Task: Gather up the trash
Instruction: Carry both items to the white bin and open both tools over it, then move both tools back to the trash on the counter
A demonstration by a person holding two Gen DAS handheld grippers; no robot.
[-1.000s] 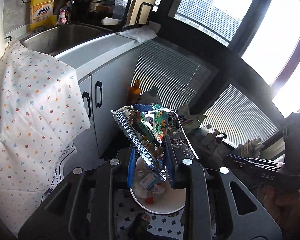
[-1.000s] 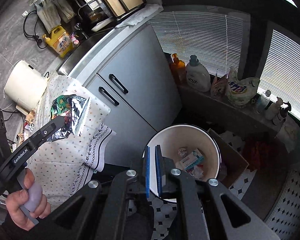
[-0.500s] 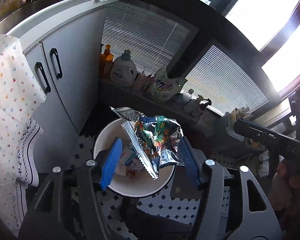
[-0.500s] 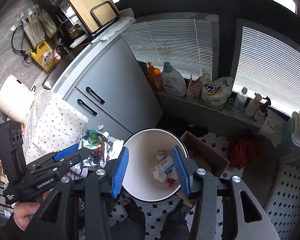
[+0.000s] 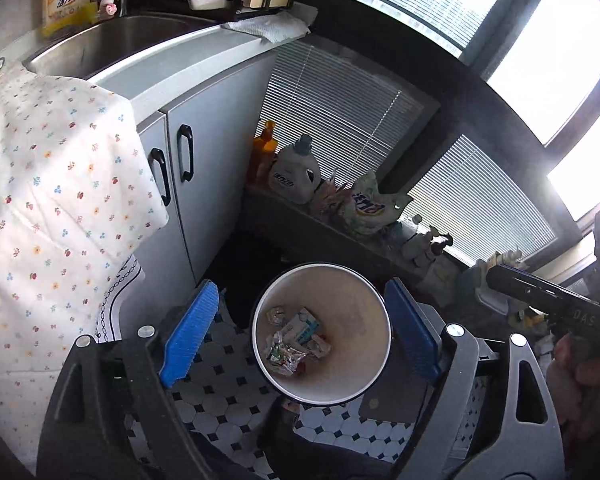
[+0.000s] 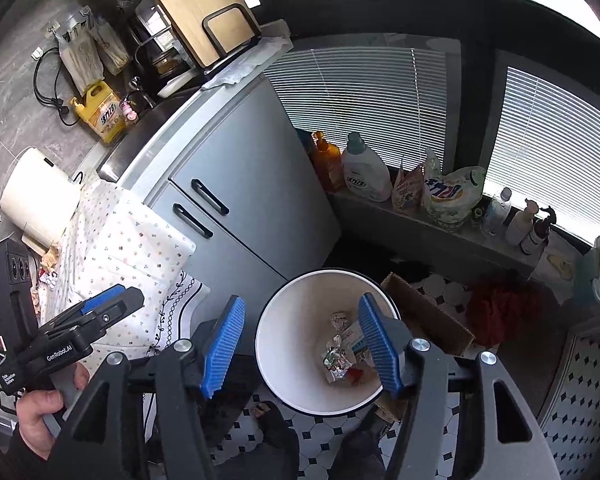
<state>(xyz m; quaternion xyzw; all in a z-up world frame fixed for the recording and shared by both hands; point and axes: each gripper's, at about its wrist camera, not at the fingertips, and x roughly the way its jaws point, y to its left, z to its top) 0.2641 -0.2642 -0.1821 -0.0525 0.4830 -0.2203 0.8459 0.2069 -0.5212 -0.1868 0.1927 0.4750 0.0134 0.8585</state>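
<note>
A white round trash bin [image 5: 364, 292] stands on the tiled floor below both grippers; it also shows in the right wrist view [image 6: 288, 332]. A crumpled foil snack wrapper [image 5: 283, 354] lies at its bottom among a small carton and other scraps, and shows in the right wrist view [image 6: 334, 362]. My left gripper [image 5: 300, 336] is open and empty above the bin. My right gripper [image 6: 302, 346] is open and empty above the bin too. The left gripper also shows at the left of the right wrist view [image 6: 100, 312].
A grey cabinet [image 5: 204, 128] with black handles stands left of the bin. A flowered cloth [image 5: 52, 200] hangs over the table edge. Detergent bottles [image 6: 364, 172] line the window ledge. A cardboard box [image 6: 428, 312] and a red cloth [image 6: 500, 308] lie right of the bin.
My left gripper opened and let go of the foil wrapper, which fell into the bin. My right gripper opened from shut. Both moved over the bin.
</note>
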